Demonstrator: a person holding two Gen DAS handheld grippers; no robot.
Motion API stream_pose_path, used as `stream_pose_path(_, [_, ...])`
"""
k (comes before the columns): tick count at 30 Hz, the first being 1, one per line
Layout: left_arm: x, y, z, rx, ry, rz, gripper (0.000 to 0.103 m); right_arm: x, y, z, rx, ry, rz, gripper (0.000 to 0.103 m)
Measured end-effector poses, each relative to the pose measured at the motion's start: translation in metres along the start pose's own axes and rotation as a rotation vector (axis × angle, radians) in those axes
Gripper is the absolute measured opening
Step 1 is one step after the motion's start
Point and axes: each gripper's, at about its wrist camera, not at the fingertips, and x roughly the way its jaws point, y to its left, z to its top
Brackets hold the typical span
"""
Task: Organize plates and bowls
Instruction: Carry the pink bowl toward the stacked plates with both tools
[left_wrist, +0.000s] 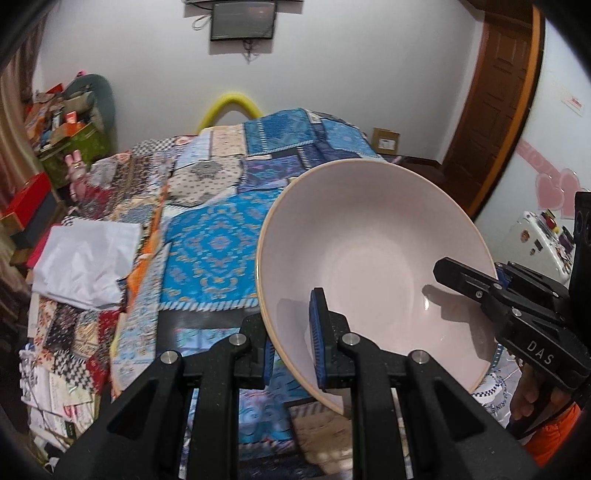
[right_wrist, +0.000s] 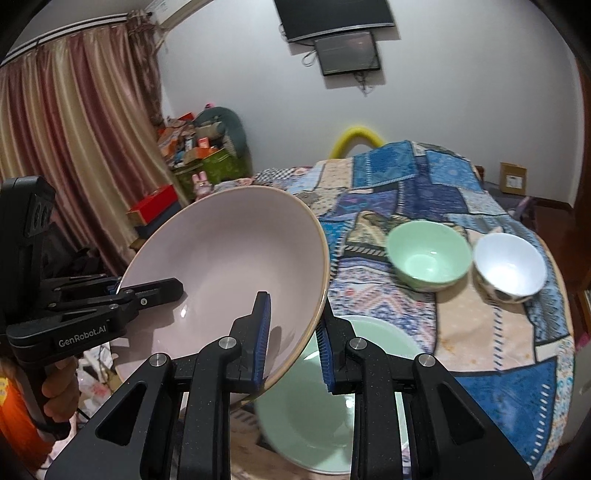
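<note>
A large pale pink bowl (left_wrist: 373, 258) is held tilted in the air above the patchwork-covered table (left_wrist: 214, 251). My left gripper (left_wrist: 291, 343) is shut on its near rim, one pad inside and one outside. My right gripper (right_wrist: 293, 339) is shut on the opposite rim of the pink bowl (right_wrist: 229, 266) and also shows in the left wrist view (left_wrist: 480, 288). Below the pink bowl lies a light green plate (right_wrist: 314, 417). A small green bowl (right_wrist: 428, 258) and a small white bowl (right_wrist: 509, 269) stand side by side farther back on the table.
A crumpled white paper (left_wrist: 85, 266) lies on the table's left side. Boxes and clutter (left_wrist: 62, 125) are piled at the back left by the curtain (right_wrist: 66, 147). A yellow chair back (left_wrist: 231, 110) stands behind the table, and a brown door (left_wrist: 495, 96) at the right.
</note>
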Motion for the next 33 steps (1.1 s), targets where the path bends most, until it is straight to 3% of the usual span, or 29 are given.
stream_pose_path(14, [0.001,0.055,-0.028,-0.072,0.035,0.063,0.017,0.042,0.033,-0.009,-0.042,0.092,0.071,0.022])
stream_pose_path(33, [0.069,0.109,-0.061,-0.162,0.185,0.077,0.017,0.12,0.044,-0.033,-0.052,0.285,0.092,0.022])
